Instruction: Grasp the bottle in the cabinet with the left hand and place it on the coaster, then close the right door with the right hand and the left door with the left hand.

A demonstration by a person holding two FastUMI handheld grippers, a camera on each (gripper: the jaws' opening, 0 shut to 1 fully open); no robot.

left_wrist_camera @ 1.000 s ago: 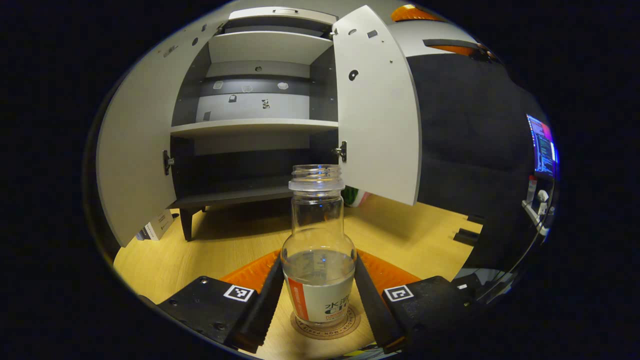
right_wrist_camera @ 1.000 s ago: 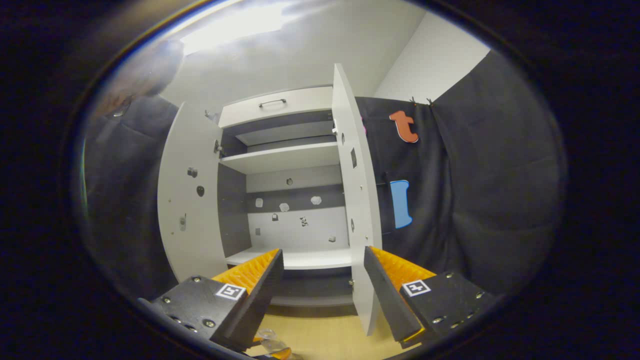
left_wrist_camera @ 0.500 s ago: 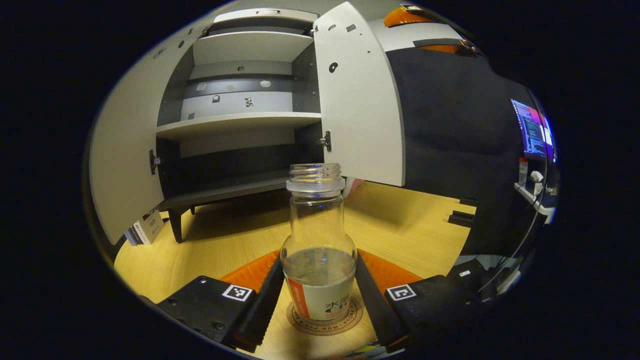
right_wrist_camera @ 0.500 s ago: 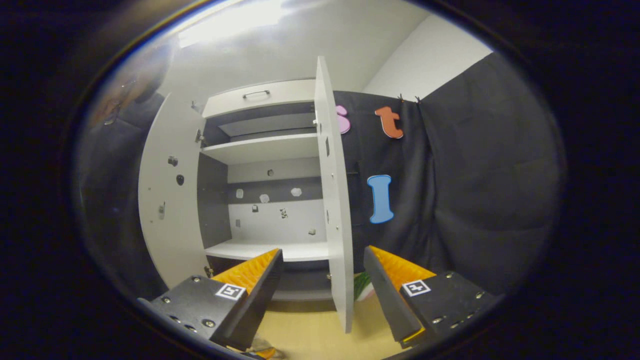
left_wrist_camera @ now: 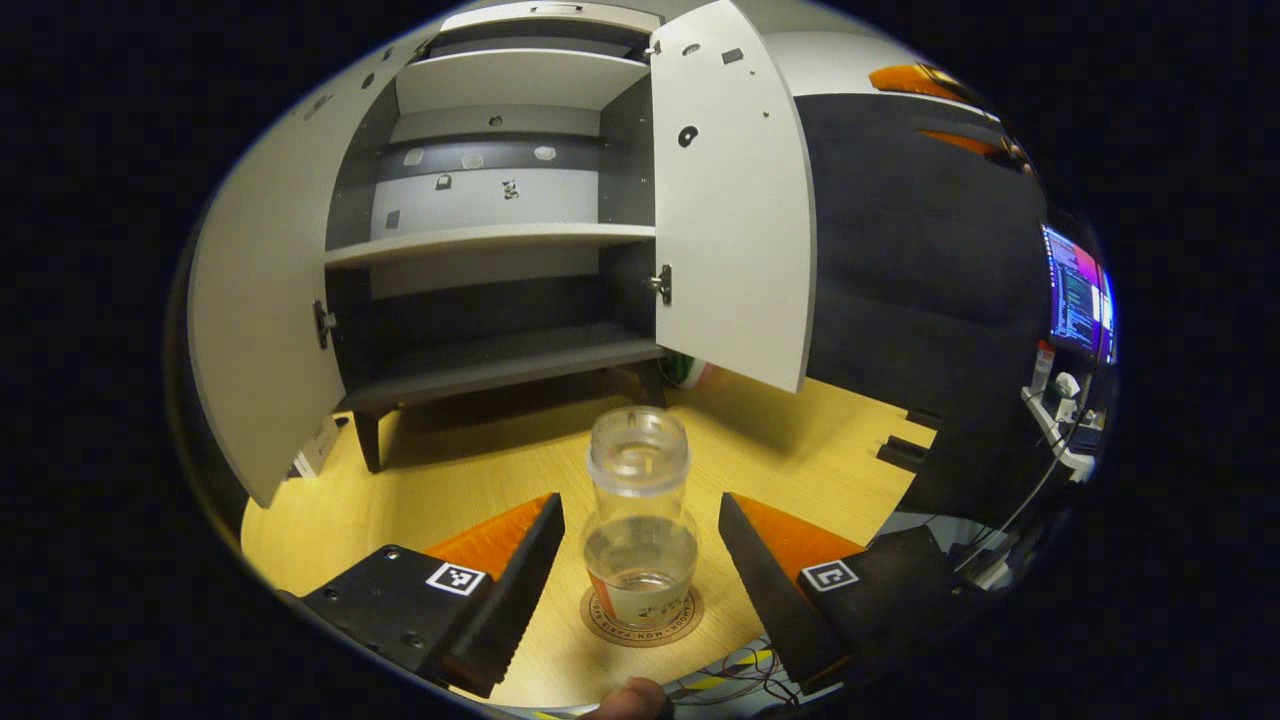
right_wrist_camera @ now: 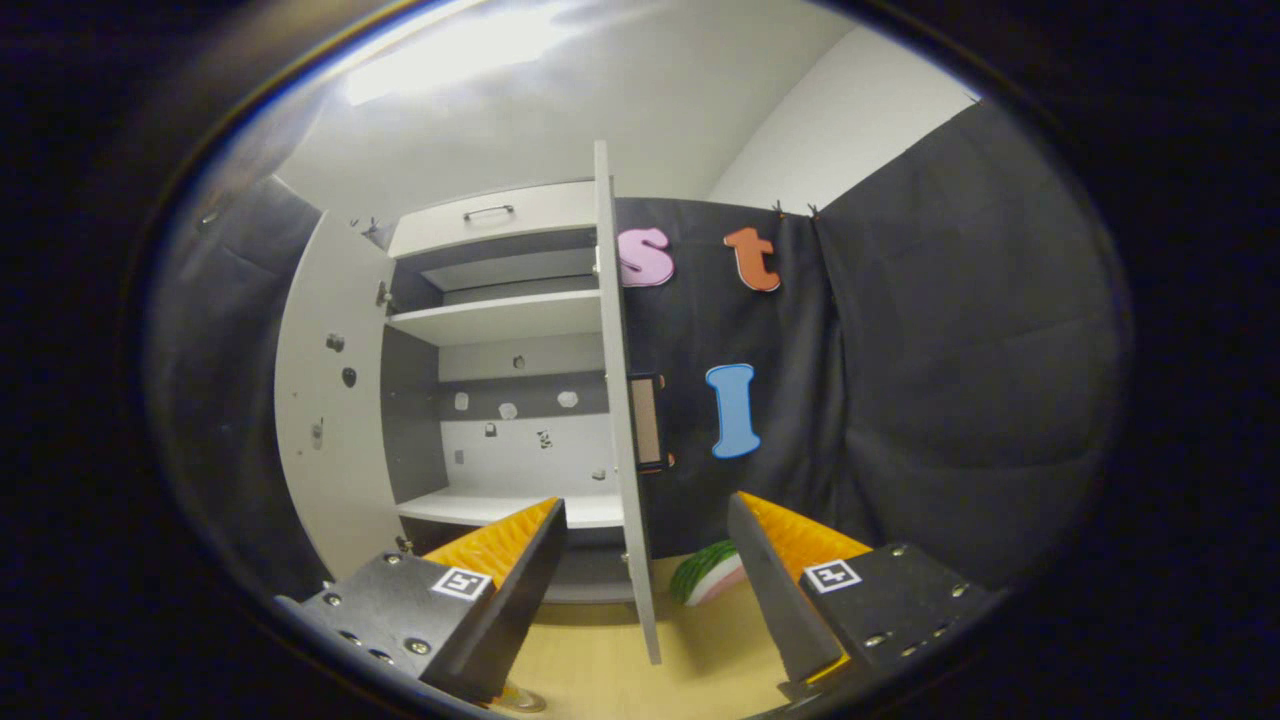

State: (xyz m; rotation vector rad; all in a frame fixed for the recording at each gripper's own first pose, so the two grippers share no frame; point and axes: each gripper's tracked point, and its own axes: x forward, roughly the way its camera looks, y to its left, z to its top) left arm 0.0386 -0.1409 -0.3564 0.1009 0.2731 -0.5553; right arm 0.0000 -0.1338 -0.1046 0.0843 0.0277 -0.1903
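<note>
The bottle (left_wrist_camera: 640, 520) is standing upright on the coaster (left_wrist_camera: 643, 622), on the table (left_wrist_camera: 400, 500) in front of the cabinet (left_wrist_camera: 500, 200). It is clear and uncapped, with a little liquid at the bottom, so it is probably light and stiff, maybe glass, and it could tip or spill if it is pushed. The smooth wall looks slippery; I think the best hold is on the wide lower body at the label, not on the thin neck.

The left gripper (left_wrist_camera: 640, 560) is hovering above and a little behind the bottle, looking down on its mouth. Its jaws are standing wide, one on each side of the bottle, and neither is touching it.

The right gripper (right_wrist_camera: 645, 590) is pointing forward and a little upward at the edge of the right door (right_wrist_camera: 625, 420), which is standing open. Its jaws are also wide and are holding nothing; the door edge is sitting between them but farther away. The left door (right_wrist_camera: 320, 400) is open too.
</note>
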